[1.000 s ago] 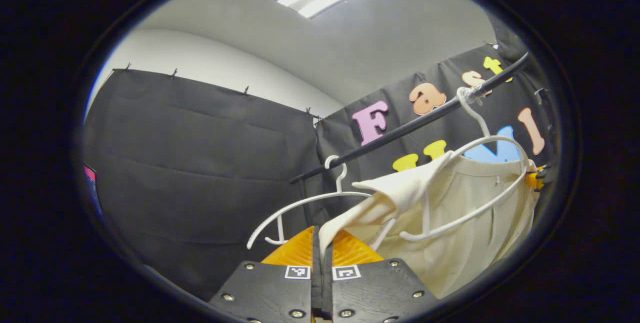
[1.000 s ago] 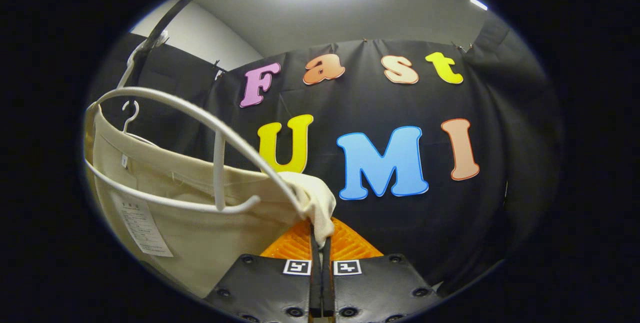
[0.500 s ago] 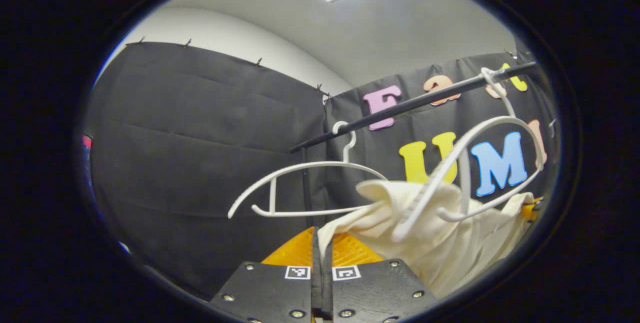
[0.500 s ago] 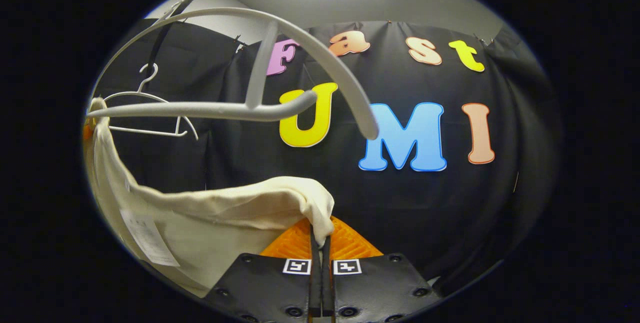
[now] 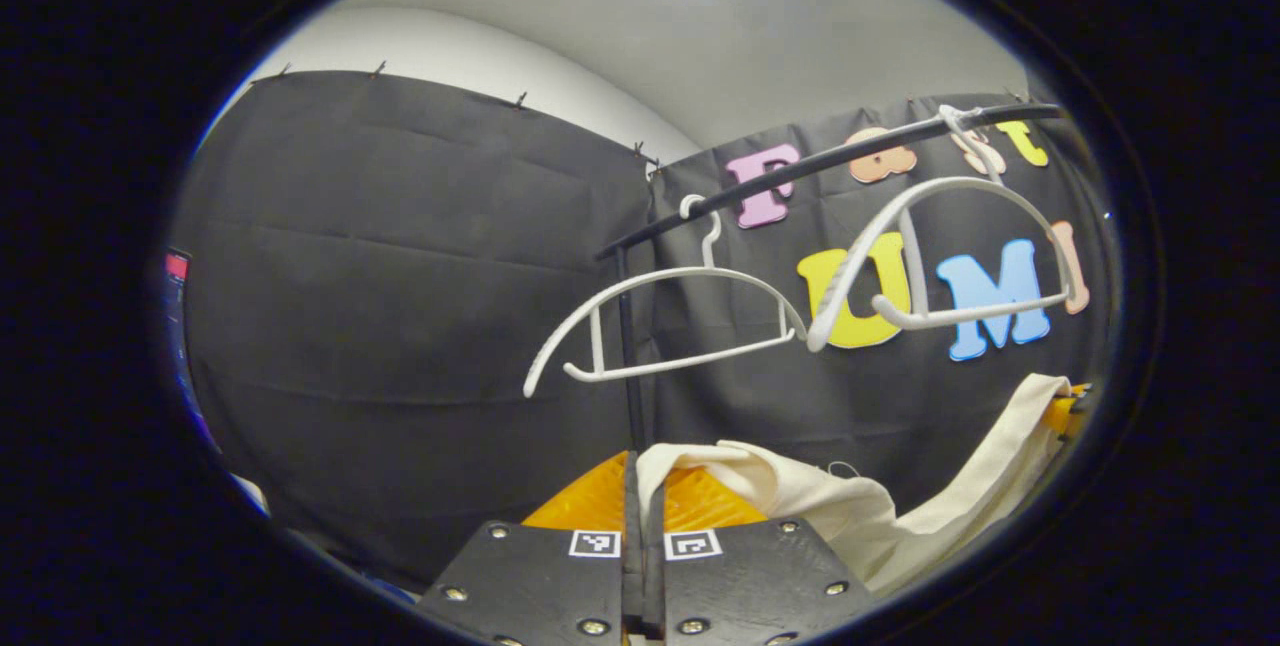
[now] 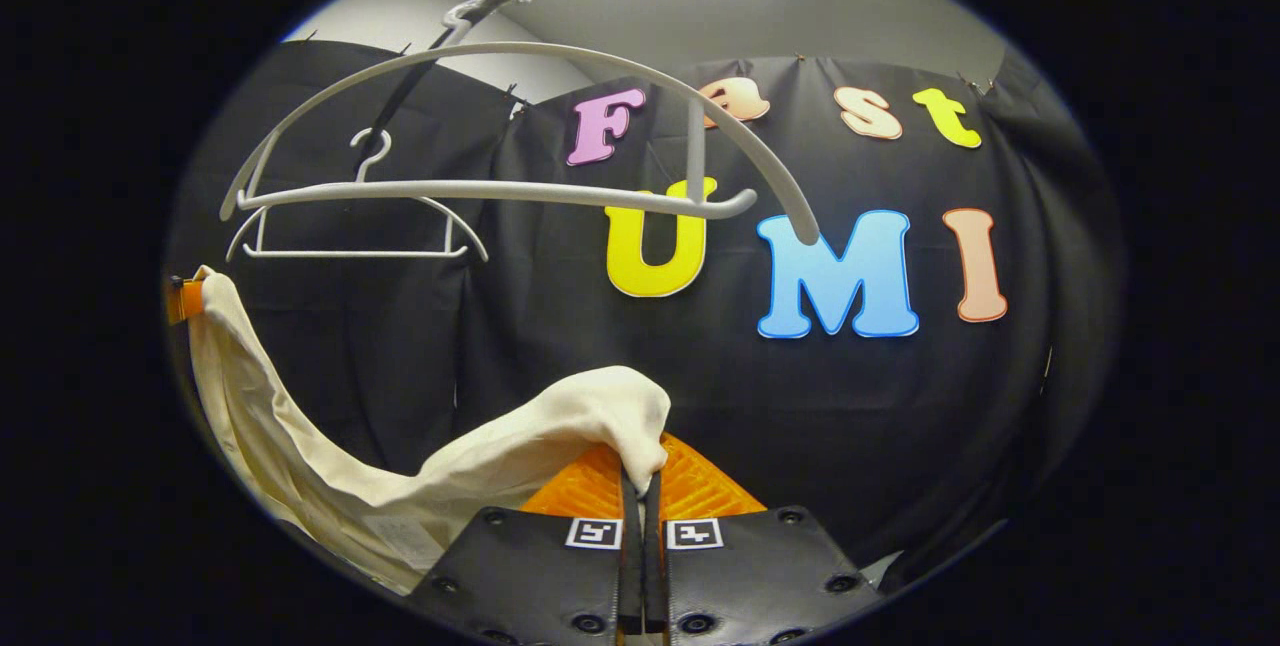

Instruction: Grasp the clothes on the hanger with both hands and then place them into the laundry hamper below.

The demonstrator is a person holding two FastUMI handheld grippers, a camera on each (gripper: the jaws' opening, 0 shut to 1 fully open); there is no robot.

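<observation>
A cream garment hangs slack between my two grippers, below the hangers. My left gripper is shut on one corner of it, the cloth pinched between the fingers. In the right gripper view the garment sags from my right gripper, which is shut on its other corner, over to the far left, where the other gripper shows at the cloth's end. The white hanger that bore the garment hangs bare on the black rail. The same hanger is above my right gripper.
A second bare white hanger hangs on the rail farther along; in the right gripper view this hanger sits behind the first. A vertical black post holds the rail. Black cloth walls enclose the booth.
Both grippers came down with the garment in them. The cloth slid off the white hanger, which now hangs bare above, and the garment droops between the grippers.
</observation>
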